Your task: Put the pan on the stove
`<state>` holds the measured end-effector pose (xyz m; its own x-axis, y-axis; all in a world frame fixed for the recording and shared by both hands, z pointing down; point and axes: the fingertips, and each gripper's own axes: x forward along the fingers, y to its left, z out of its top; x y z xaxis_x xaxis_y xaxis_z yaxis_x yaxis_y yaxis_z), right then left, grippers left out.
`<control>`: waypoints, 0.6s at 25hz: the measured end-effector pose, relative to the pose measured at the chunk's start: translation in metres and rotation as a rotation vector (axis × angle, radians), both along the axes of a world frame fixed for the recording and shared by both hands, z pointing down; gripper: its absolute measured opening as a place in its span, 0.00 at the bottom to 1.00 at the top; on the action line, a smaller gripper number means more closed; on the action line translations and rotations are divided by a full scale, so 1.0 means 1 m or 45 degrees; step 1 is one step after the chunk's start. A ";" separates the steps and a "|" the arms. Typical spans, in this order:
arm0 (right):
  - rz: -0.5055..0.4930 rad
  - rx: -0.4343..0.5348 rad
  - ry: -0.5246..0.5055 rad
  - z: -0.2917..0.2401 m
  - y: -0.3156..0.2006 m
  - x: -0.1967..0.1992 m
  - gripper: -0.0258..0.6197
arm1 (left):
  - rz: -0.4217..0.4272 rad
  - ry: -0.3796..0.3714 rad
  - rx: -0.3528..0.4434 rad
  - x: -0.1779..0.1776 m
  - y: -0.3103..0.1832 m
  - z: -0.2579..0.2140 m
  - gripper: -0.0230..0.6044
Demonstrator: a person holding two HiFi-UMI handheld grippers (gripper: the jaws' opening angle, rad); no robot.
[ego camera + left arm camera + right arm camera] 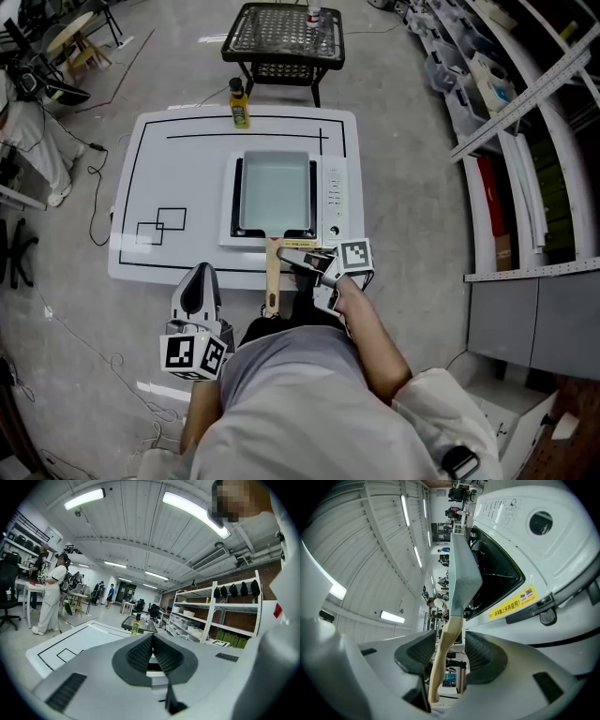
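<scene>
A rectangular grey pan [275, 192] lies flat on the white stove [334, 197] in the middle of the white table [187, 169]. Its wooden handle [272, 277] reaches past the table's near edge. My right gripper [298, 258], turned on its side, is open around that handle just below the stove's front. In the right gripper view the handle [444, 653] runs between the pads with a gap on the right side, and the pan [461, 573] and stove [525, 541] lie beyond. My left gripper [200, 283] hangs shut and empty at the table's near edge, pads [140, 653] meeting.
A yellow oil bottle [239, 103] stands at the table's far edge, also seen in the left gripper view as the bottle [135, 625]. Behind it is a black mesh table [281, 37]. Metal shelving [506, 112] runs along the right. Cables lie on the floor at the left.
</scene>
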<state>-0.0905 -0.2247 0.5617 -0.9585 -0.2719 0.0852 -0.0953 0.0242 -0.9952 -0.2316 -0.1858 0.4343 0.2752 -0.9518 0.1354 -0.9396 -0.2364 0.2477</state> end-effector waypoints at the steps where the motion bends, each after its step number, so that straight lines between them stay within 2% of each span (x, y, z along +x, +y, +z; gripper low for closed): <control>1: 0.010 0.008 0.011 0.000 0.000 0.002 0.33 | 0.002 0.001 0.000 0.000 0.000 0.000 0.04; 4: 0.037 0.043 0.064 -0.003 0.003 0.008 0.32 | 0.012 -0.002 -0.010 0.002 0.002 0.000 0.04; 10: 0.108 0.082 0.086 -0.013 0.008 0.018 0.32 | 0.031 0.001 -0.007 0.003 0.006 0.002 0.04; 13: 0.121 0.160 0.119 -0.021 0.009 0.020 0.32 | 0.042 0.007 -0.004 0.003 0.009 0.003 0.04; 15: 0.125 0.231 0.190 -0.025 0.011 0.024 0.32 | 0.052 0.014 -0.007 0.004 0.011 0.005 0.04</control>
